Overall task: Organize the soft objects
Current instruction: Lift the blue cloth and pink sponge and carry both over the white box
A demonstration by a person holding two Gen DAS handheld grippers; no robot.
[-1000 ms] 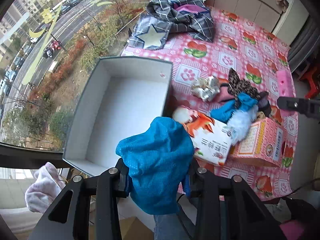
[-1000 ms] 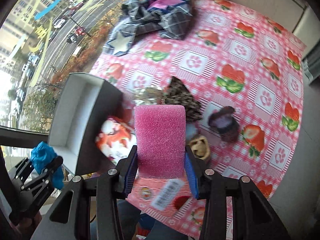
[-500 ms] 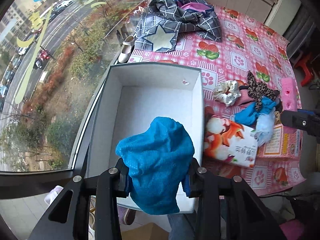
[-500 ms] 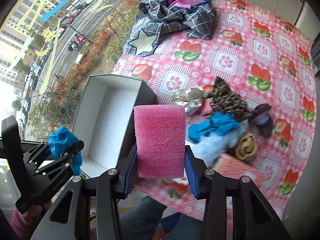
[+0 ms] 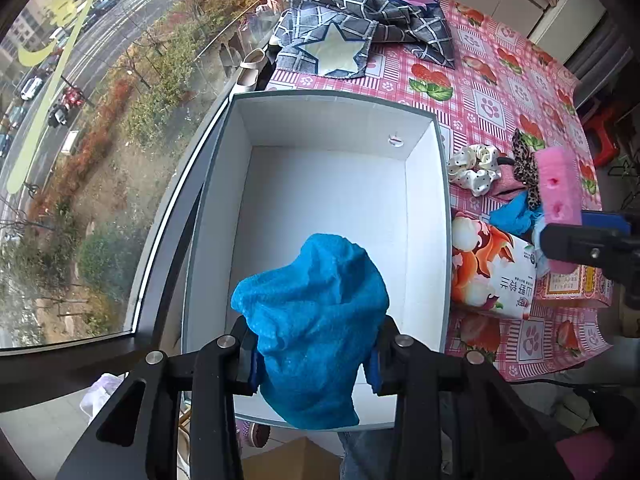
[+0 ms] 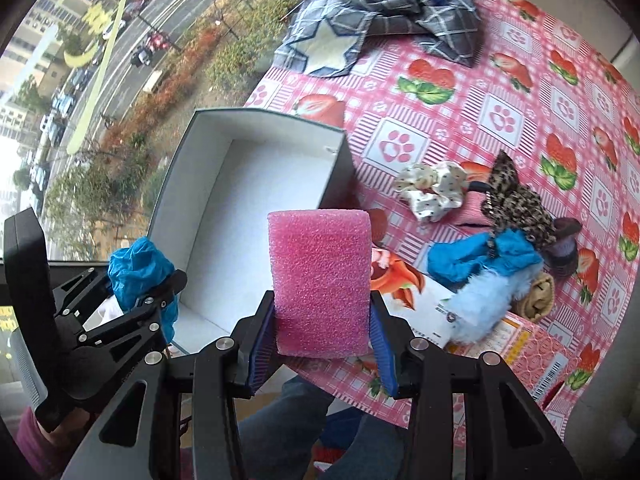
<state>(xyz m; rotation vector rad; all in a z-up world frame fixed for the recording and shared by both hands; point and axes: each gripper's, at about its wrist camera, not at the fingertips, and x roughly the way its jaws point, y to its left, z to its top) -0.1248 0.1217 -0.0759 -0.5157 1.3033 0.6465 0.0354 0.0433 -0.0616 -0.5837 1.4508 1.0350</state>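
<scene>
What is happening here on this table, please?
A person is sorting soft things into an empty white cardboard box on the pink checked tablecloth. The left gripper is shut on a crumpled blue cloth above the box. The right gripper is shut on a pink foam block beside the box. Scrunchies and other fabric pieces lie in a pile to the box's right.
</scene>
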